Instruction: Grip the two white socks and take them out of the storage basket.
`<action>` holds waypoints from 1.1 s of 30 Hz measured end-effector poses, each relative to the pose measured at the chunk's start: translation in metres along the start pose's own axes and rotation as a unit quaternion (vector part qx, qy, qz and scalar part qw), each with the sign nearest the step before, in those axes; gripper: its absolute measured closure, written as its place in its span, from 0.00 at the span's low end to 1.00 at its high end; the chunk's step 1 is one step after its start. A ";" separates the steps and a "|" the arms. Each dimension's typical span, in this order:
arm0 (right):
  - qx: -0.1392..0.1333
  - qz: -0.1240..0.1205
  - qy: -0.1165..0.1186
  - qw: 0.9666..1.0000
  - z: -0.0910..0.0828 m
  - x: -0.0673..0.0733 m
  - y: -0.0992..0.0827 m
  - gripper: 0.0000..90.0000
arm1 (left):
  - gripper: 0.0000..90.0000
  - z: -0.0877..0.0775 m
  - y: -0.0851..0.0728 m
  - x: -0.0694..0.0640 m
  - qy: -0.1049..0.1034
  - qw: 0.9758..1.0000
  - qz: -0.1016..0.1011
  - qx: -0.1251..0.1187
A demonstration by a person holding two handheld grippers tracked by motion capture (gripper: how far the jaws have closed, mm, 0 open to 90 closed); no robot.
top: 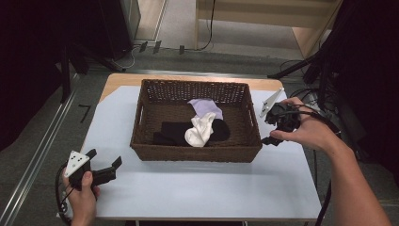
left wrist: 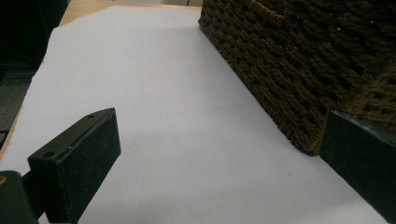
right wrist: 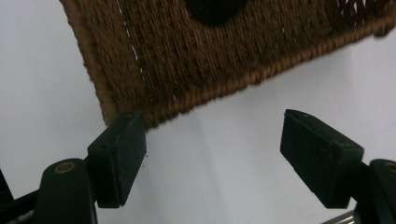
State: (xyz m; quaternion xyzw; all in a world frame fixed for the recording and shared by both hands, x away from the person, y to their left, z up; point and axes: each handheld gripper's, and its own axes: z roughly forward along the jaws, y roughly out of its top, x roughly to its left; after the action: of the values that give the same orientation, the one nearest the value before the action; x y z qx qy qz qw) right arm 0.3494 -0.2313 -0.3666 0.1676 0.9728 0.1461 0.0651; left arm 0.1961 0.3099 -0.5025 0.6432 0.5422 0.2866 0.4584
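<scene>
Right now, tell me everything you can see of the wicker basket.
The wicker basket is a shallow, rectangular tray of dark brown woven fibre with a thicker braided rim and a handle slot in its left end wall. It sits upright on the white table top, towards the far side. Inside lie a lilac cloth, a white sock and a black garment, in a loose heap. The left tool and the right tool are both open, beside it and not touching it.

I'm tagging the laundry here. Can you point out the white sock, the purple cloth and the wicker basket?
white sock [top: 200,130], high view, middle of the bunched fabric.
purple cloth [top: 206,107], high view, centre of its visible part.
wicker basket [top: 195,153], high view, near wall's outer face.
</scene>
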 end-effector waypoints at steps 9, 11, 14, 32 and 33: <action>-0.015 -0.022 0.006 1.000 0.012 0.005 0.030 0.29 | 0.00 -0.001 0.000 0.000 -0.003 1.000 0.004 -0.001; -0.015 -0.024 0.008 1.000 0.019 0.006 0.039 0.29 | 0.00 0.000 0.000 0.000 -0.004 1.000 0.004 0.000; -0.009 -0.031 0.005 0.999 0.031 0.008 0.053 0.30 | 0.00 0.000 0.000 0.000 -0.006 1.000 0.003 0.000; -0.011 -0.042 0.007 0.999 0.070 0.018 0.097 0.31 | 0.00 0.000 0.000 0.001 -0.015 1.000 0.006 0.000; -0.011 -0.042 0.007 0.999 0.072 0.019 0.099 0.31 | 0.00 0.000 0.000 0.001 -0.014 1.000 0.006 0.000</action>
State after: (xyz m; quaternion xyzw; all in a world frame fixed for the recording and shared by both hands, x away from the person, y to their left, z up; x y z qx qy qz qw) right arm 0.3742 -0.1167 -0.4057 0.1252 0.9777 0.1549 0.0666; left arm 0.1958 0.3105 -0.5025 0.6505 0.5317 0.2803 0.4643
